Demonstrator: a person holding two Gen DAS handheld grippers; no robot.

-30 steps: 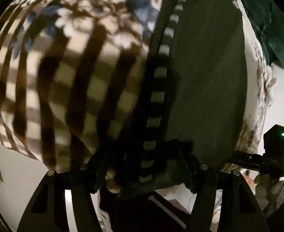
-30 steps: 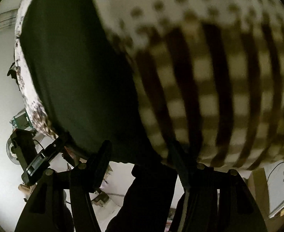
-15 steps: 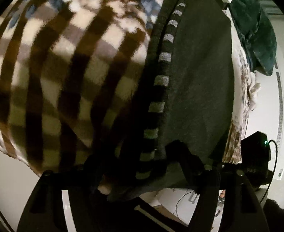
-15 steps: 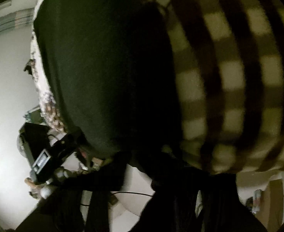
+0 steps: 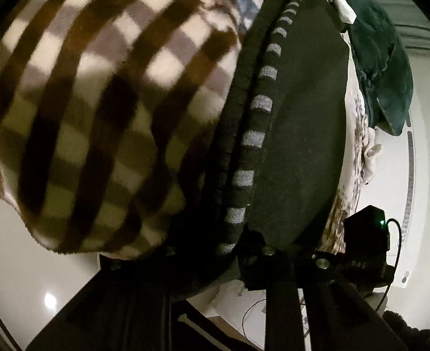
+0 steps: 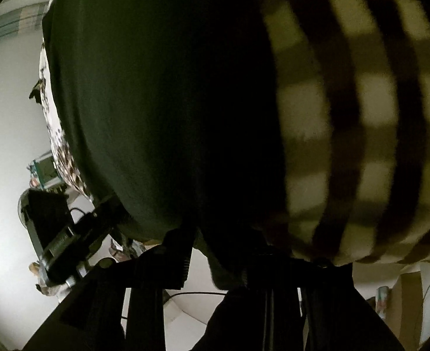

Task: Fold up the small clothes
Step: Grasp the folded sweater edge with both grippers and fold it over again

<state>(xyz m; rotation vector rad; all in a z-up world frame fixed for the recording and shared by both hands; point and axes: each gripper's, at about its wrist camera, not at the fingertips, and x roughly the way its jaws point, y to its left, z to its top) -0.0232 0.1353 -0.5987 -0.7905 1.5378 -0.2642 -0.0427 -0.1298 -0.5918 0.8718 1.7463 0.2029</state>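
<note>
1. Landmark: the dark garment (image 5: 299,122), a near-black knit piece with a trim of grey dashes (image 5: 253,140) along one edge. All positions below are given relative to it.
2. The dark garment lies flat on the checked blanket (image 5: 97,117), a fleece in brown, cream and grey squares. Its near hem hangs just past the blanket edge, toward my grippers.
3. My left gripper (image 5: 215,263) sits at the near hem of the dark garment, at the end of the dashed trim. Its jaws are closing and stand narrow, with the hem folded up between them. The pads appear to press on the cloth.
4. My right gripper (image 6: 217,251) sits at the near hem of the dark garment (image 6: 156,102), at the corner beside the checked blanket (image 6: 361,117). Its jaws are opening from a narrow gap. A flap of the dark cloth hangs between the fingers (image 6: 179,257); this view is too dark to tell whether the pads touch it.
5. Beyond the far side of the dark garment, a crumpled dark teal garment (image 5: 381,67) lies on a patterned sheet (image 5: 361,134).
6. Below the near hem, pale floor (image 5: 24,248) shows.
</note>
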